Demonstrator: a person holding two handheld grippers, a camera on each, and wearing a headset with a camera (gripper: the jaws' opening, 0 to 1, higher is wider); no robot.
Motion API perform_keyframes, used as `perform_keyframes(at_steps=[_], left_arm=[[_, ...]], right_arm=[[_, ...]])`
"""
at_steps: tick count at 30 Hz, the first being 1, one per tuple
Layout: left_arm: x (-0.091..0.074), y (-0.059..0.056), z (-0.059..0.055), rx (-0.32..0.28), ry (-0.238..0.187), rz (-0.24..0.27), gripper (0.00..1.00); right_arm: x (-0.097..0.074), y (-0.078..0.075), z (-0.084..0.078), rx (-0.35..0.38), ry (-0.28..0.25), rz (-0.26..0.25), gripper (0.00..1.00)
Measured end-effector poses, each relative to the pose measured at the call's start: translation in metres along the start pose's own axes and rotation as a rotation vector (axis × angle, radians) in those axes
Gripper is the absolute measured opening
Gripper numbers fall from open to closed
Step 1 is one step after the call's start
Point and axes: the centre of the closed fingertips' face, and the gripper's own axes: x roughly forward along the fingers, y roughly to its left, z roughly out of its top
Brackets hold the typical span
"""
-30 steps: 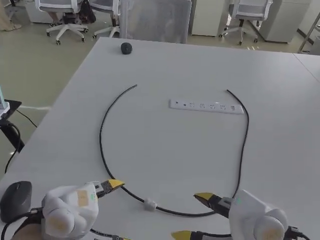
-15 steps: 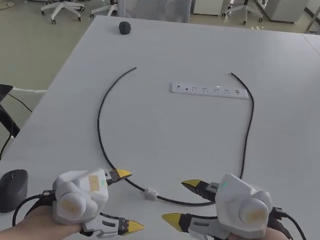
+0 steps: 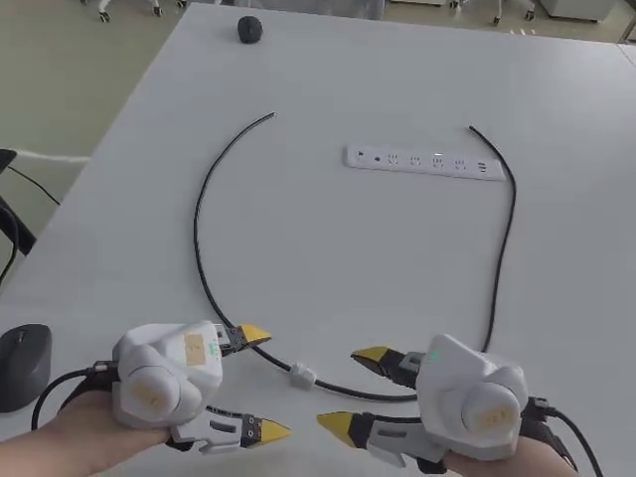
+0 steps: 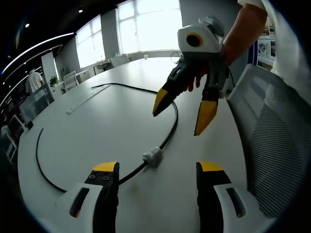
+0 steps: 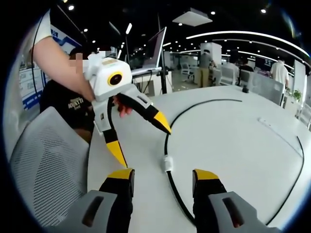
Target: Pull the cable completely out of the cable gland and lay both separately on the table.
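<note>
Cable gland (image 3: 302, 376), small and white, sits threaded on the black cable (image 3: 199, 248), flat on the worktop (image 3: 328, 248) between the two tools. The left hand-held gripper (image 3: 270, 383) hovers just beside it, jaws spread and empty. The right hand-held gripper (image 3: 342, 388) faces it from the other side, likewise spread. Nothing is grasped yet, so this looks like the approach. Next, one should pinch the gland and the other the cable close by.
</note>
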Motion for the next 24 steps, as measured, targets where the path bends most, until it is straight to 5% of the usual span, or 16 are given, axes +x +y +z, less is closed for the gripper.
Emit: perform_keyframes(at_steps=[24], left_arm=[[0.014, 0.001, -0.006, 0.013, 0.017, -0.047, 0.57]], right_arm=[[0.017, -0.002, 0.0, -0.022, 0.016, 0.034, 0.4]])
